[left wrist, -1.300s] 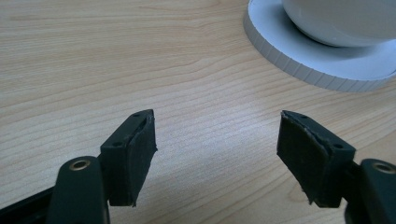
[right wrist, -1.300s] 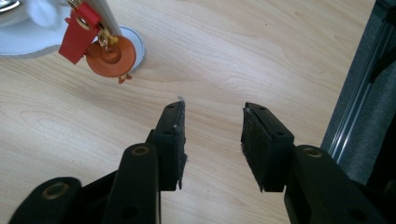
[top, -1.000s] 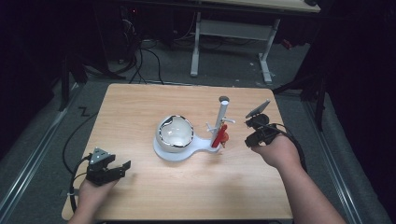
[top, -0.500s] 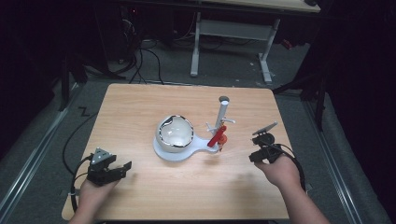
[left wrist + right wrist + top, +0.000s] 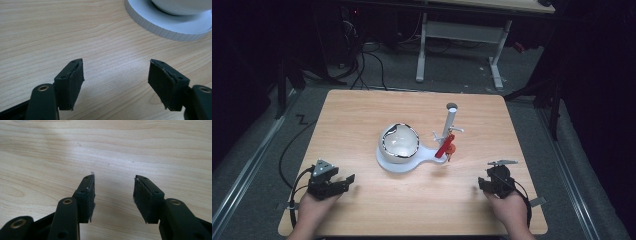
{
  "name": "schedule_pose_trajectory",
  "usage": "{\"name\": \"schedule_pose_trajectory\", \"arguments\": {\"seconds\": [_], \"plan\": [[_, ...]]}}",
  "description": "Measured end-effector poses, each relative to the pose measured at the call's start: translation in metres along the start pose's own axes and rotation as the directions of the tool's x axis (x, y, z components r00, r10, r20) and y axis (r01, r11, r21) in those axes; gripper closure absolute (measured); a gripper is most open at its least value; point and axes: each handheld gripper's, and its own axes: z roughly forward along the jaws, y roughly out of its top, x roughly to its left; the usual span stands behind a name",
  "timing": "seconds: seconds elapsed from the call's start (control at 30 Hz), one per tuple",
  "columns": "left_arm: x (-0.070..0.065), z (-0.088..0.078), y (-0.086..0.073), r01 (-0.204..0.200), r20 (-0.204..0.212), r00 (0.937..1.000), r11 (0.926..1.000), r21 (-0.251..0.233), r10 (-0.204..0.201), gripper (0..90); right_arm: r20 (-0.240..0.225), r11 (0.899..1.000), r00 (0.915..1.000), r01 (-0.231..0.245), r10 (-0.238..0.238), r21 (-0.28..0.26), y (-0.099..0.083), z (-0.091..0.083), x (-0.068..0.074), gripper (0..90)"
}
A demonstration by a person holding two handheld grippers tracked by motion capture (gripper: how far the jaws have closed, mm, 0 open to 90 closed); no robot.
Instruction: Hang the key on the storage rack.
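While the wooden table (image 5: 362,120) takes up most of the high view, a white stand (image 5: 404,162) sits near its middle: a round base carrying a glossy white dome (image 5: 398,143), with an upright white tube (image 5: 450,122) on the arm to its right and a red clip (image 5: 445,146) leaning against that tube. The left gripper (image 5: 343,182) rests at the near left corner, jaws spread apart over bare wood, the stand's base edge (image 5: 160,25) just ahead. The right gripper (image 5: 482,186) lies near the right edge, jaws parted and empty (image 5: 113,197), well apart from the stand.
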Motion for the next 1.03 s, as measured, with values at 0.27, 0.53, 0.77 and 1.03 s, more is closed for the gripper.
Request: {"name": "schedule_pose_trajectory", "arguments": {"seconds": [0.27,0.53,0.77,1.03], "plan": [[-0.002,-0.001,0.002,0.005,0.016,0.9999,1.0,-0.005,-0.005,29.5,-0.026,0.995,0.9989,0.036,-0.038,-0.092,-0.019,0.009,0.007,47.2],[0.002,-0.003,0.003,0.028,0.009,0.9996,0.9996,-0.009,-0.028,30.3,-0.059,0.986,0.995,0.071,-0.081,-0.154,-0.023,0.016,0.006,40.4],[0.0,-0.003,0.002,0.027,0.003,0.9996,0.9996,-0.003,-0.027,30.3,-0.06,0.984,0.9951,0.068,-0.079,-0.164,-0.024,0.019,0.006,39.1],[0.002,0.0,0.003,0.026,0.018,0.9995,0.9997,-0.004,-0.026,30.3,-0.049,0.983,0.9973,0.044,-0.054,-0.178,-0.026,0.017,0.002,38.6]]}}
